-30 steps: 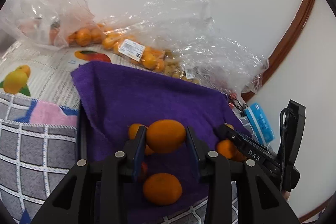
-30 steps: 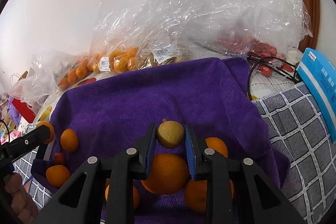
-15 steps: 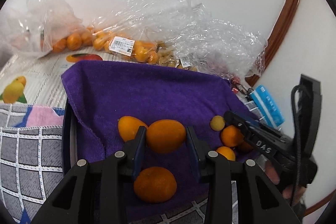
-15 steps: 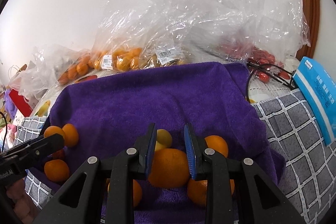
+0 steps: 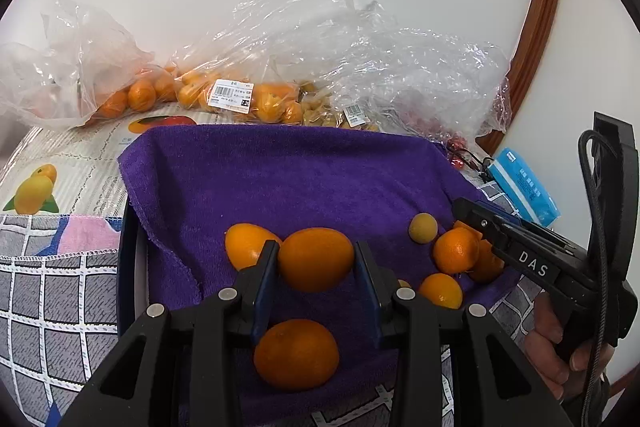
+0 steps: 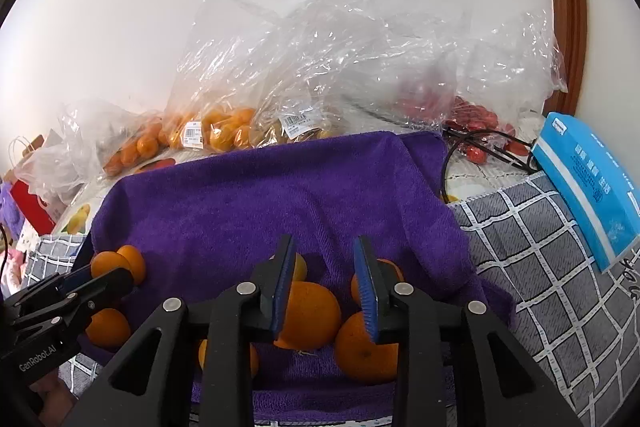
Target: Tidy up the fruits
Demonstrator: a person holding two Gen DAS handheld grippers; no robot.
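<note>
My left gripper [image 5: 316, 263] is shut on an orange mandarin [image 5: 316, 259], held just above the purple towel [image 5: 304, 179] that lines a dark tray. Two more mandarins lie close by, one behind on the left [image 5: 246, 245] and one below [image 5: 296, 355]. My right gripper [image 6: 325, 267] is open and empty above a cluster of mandarins [image 6: 310, 315] at the towel's [image 6: 280, 203] near right. A small yellow-green fruit [image 5: 423, 227] lies loose on the towel next to that cluster. The right gripper also shows in the left wrist view [image 5: 472, 213], and the left gripper in the right wrist view [image 6: 112, 277].
Clear plastic bags of oranges [image 5: 240, 99] and red fruit [image 6: 476, 119] lie along the wall behind the tray. A blue packet [image 6: 588, 187] rests on the grey checked cloth [image 6: 552, 291] at right. A fruit-printed mat [image 5: 60, 171] lies at left.
My right gripper has opened and let go of the small yellow-green fruit, which now lies on the towel. My left gripper still holds its mandarin and has drawn back a little.
</note>
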